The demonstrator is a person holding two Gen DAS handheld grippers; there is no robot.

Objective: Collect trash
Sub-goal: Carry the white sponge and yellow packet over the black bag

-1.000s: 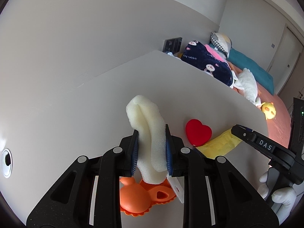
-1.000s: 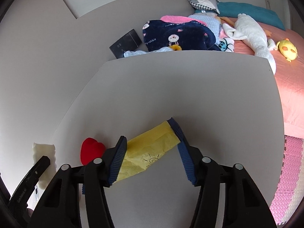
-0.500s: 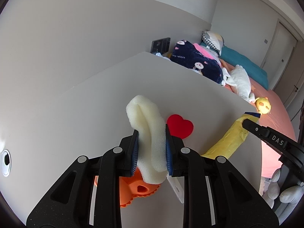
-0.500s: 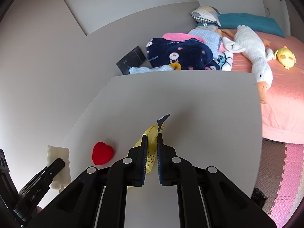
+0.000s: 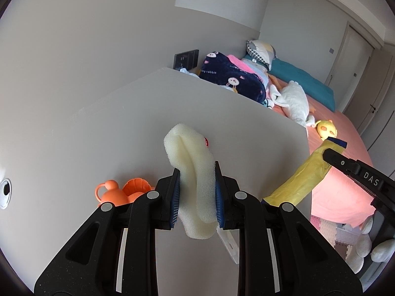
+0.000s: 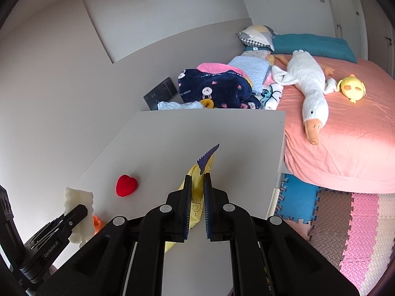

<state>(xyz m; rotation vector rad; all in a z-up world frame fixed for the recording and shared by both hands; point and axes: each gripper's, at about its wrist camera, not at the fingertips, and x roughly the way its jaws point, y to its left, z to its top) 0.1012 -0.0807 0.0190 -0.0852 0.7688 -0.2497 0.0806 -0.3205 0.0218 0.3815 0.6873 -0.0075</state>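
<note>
Left gripper: fingers clamped on a cream foam sponge, which sticks up past the tips and hangs below them, clear of the surface.
Orange toy: on the surface, left of and beyond the left fingers.
Red heart: on the surface, between the two grippers.
Right gripper: fingers pinched narrow on a yellow wrapper, its dark serrated end poking up past the tips, off the surface.
Bed: far right, beyond the right fingers.
</note>
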